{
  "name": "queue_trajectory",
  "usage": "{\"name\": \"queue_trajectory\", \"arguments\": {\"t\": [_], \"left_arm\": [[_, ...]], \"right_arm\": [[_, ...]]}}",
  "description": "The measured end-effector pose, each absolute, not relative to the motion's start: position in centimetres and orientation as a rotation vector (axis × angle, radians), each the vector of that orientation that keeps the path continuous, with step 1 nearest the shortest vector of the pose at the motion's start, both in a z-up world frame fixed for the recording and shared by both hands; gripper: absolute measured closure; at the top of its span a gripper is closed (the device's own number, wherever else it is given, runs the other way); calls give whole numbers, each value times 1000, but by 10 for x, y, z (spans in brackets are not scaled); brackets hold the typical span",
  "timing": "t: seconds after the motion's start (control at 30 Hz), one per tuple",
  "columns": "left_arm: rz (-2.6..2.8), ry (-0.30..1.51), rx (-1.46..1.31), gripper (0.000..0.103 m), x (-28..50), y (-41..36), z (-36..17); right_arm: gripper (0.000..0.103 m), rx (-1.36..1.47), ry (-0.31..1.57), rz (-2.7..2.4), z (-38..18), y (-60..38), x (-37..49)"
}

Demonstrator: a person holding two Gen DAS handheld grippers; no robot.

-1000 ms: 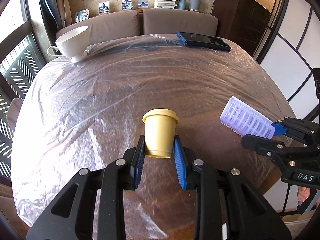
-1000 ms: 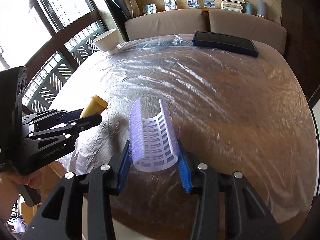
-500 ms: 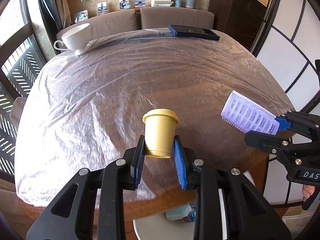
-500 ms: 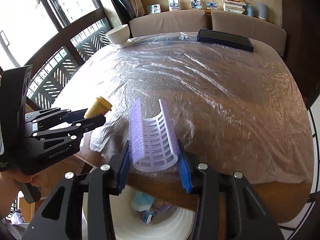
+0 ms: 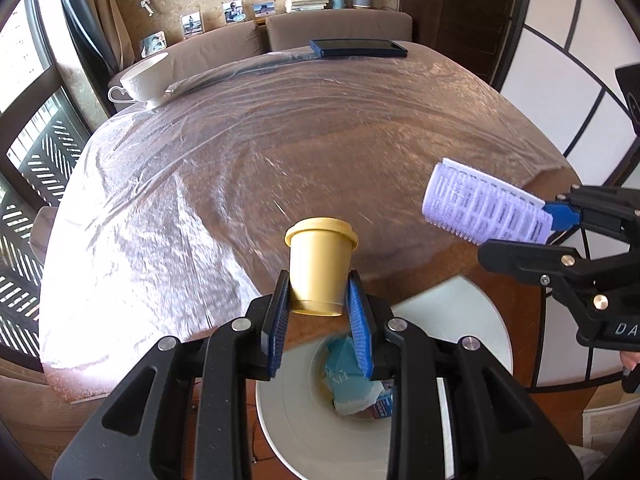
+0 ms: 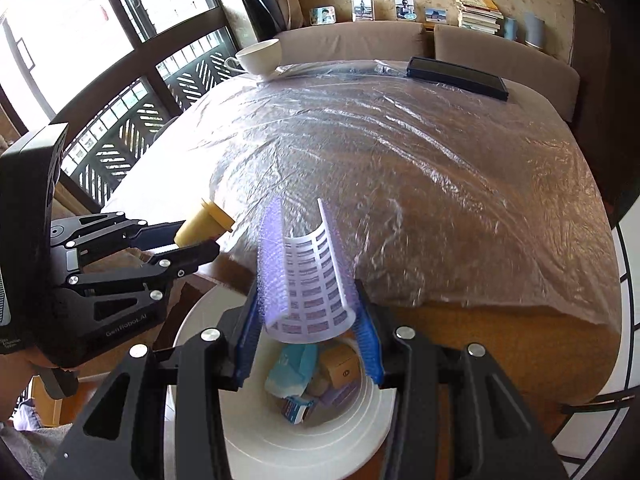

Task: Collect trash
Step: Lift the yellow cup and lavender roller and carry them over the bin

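Plastic-covered counter (image 5: 200,184) behind; your left gripper (image 5: 320,304) clamps cup (image 5: 322,268), right gripper (image 6: 310,320) clamps roller (image 6: 304,276), both over bin (image 6: 320,440). Next: release.

Wooden counter (image 5: 400,168) under clear plastic sheet (image 5: 160,208); white teacup (image 5: 146,80) far left, dark flat case (image 5: 358,48) far edge.

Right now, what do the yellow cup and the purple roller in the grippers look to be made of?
Yellow cup: probably matte plastic or coated paper; smooth, uniform, no glare. Purple roller: thin moulded plastic, a curved slotted lattice with fuzzy bristles along its outer edge.
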State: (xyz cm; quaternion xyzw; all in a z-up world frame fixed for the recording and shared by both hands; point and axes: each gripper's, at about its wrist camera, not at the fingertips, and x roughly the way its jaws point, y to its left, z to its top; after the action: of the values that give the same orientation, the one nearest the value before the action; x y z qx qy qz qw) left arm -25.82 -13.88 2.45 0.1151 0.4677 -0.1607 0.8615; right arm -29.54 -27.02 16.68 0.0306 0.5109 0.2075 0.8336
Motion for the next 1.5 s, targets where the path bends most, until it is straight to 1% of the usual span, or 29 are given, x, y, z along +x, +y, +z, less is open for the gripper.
{"name": "queue_trajectory", "arguments": {"t": [0.37,0.77,1.17,1.5], "left_arm": [[-332,987,296,73,-290,-148,17],[-321,1037,311,73,-314,-153,-2],[-299,1080,320,73,-329,-150,-21],[-290,1133,315,73,-333,-145,-46]], "right_arm": [[61,42,1104,470,163,-269,-322],[61,15,1152,505,150,-263,-349],[61,-25,1204,516,130,-259,-366],[61,-62,1259,512,103,-250,-374]]}}
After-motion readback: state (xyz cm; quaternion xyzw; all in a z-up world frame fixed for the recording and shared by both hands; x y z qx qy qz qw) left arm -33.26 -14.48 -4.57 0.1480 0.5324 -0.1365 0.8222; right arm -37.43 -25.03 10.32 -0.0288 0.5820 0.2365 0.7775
